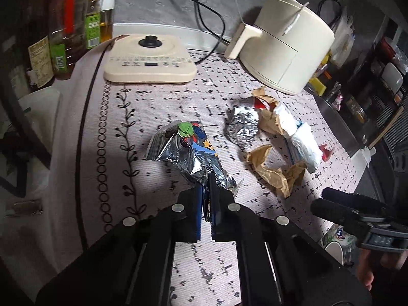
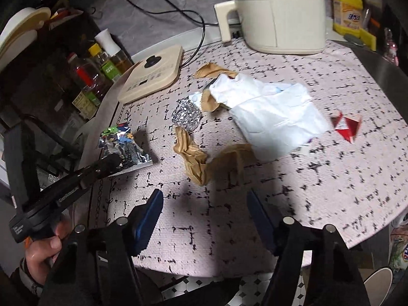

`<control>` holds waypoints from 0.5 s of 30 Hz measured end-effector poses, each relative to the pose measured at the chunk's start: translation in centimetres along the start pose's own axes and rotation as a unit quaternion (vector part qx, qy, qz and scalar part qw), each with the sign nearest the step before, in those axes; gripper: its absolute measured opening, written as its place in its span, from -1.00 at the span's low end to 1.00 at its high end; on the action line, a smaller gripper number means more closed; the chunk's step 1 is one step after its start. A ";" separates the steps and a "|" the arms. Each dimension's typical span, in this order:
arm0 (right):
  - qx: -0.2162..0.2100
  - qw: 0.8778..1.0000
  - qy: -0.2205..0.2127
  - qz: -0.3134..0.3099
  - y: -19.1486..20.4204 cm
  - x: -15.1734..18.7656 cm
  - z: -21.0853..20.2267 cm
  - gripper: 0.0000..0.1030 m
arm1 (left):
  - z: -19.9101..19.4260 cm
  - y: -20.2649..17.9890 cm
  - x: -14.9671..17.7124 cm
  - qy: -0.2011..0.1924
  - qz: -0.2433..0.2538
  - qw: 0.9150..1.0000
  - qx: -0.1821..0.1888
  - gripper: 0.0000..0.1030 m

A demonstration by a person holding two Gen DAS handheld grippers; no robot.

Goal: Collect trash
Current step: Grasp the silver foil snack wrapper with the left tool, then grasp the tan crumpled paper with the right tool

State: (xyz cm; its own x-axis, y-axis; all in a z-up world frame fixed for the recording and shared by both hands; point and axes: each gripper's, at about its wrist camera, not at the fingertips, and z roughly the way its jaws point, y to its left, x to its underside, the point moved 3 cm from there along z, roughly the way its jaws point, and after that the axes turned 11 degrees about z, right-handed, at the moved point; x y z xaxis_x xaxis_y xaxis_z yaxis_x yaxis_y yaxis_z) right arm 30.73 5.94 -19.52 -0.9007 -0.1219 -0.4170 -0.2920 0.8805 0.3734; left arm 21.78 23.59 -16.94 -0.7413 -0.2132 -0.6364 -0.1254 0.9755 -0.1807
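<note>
My left gripper [image 1: 206, 191] pinches near end of foil snack wrapper [image 1: 188, 150], fingers narrow on it. Wrapper long axis runs away from me, far end (green print) pointing toward induction cooker [image 1: 150, 58], body lying on table [image 1: 142, 127]. My right gripper [image 2: 205, 219] fingers wide, nothing between, hovering over table near brown paper scrap [image 2: 196, 158]. Foil ball [image 2: 185, 116], white bag [image 2: 270, 117], red scrap [image 2: 346, 126] lie beyond.

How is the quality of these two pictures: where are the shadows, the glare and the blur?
Left wrist view: the left gripper throws a dark shadow beside the foil snack wrapper, whose foil glints; the corners fall black. Right wrist view: the white plastic bag looks washed out, the right gripper shadows the tablecloth, and straight edges bend.
</note>
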 end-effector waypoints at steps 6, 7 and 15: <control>0.006 1.000 0.010 -0.007 1.1 -1.1 3.0 0.29 | -0.5 1.4 0.7 0.004 -0.014 1.000 -0.014 -0.89; 0.008 1.000 0.011 -0.006 1.1 -1.2 3.4 0.29 | -0.6 1.5 0.7 0.005 -0.013 1.000 -0.016 -0.89; 0.019 1.000 0.020 -0.009 0.7 -1.9 5.7 -0.25 | -0.8 1.9 0.3 0.004 -0.009 1.000 -0.025 -0.89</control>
State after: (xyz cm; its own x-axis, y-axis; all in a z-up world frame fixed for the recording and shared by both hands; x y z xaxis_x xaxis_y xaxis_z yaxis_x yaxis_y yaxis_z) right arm 34.01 9.38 -23.17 -0.9082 -0.1550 -0.3888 -0.2956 0.8951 0.3337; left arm 20.76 25.38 -16.83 -0.7442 -0.2304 -0.6270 -0.1717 0.9731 -0.1538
